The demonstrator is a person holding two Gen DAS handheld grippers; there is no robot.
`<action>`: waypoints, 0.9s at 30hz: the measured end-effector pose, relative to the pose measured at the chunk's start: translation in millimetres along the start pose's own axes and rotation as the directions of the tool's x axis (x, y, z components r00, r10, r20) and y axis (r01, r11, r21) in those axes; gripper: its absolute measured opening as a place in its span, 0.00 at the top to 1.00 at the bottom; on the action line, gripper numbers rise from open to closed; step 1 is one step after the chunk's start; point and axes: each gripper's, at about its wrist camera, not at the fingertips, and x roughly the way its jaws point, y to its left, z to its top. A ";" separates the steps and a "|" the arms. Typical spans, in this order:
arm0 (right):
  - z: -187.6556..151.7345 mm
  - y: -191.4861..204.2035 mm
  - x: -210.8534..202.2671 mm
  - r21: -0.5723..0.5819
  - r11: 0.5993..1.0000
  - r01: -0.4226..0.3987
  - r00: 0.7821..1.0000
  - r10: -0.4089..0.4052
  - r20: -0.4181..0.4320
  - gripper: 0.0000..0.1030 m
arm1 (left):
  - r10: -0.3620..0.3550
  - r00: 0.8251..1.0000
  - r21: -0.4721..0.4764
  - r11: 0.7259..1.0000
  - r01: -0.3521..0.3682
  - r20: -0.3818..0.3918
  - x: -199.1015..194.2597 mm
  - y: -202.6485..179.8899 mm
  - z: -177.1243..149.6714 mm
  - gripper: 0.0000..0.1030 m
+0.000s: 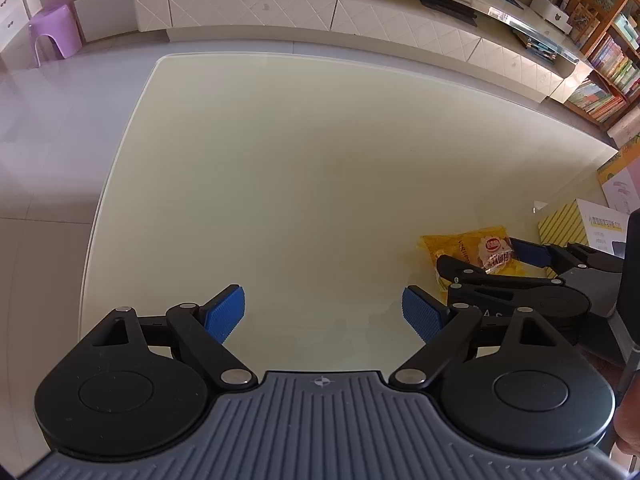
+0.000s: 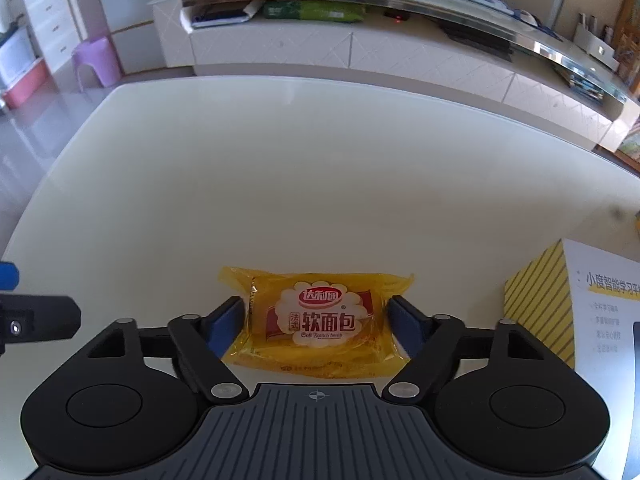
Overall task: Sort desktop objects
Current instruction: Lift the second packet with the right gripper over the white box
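While the left hand-held gripper (image 1: pixel 323 314) hangs over bare surface (image 1: pixel 300 168) with its jaws spread wide and nothing between them, the right hand-held gripper (image 2: pixel 316 322) straddles a yellow bread packet (image 2: pixel 318 320). Its jaws stand wide, one blue pad on each side of the packet, at the wrapper's edges without visibly squeezing it. That packet lies flat on the surface, near a yellow-striped box (image 2: pixel 536 308) to its right.

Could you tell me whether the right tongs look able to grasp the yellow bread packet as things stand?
Probably yes: the right tongs stand open with the bread packet lying flat on the table between their pads, nothing blocking.
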 end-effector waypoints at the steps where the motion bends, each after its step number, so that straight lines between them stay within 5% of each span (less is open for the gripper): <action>1: -0.2 -1.5 -2.8 0.014 1.000 0.006 1.000 -0.007 0.021 0.01 | -0.001 1.000 -0.001 1.000 0.001 -0.001 0.2 0.0 0.0 0.00; 19: 2.6 -6.0 28.5 0.043 0.998 -0.049 0.988 0.055 -0.143 0.02 | 0.000 1.000 -0.013 1.000 0.000 -0.007 1.5 -0.3 -2.4 0.00; 27: 6.4 -5.7 23.0 0.019 0.999 -0.049 0.990 0.051 -0.134 0.23 | -0.005 1.000 -0.018 1.000 0.005 -0.003 -1.0 -2.8 -3.8 0.00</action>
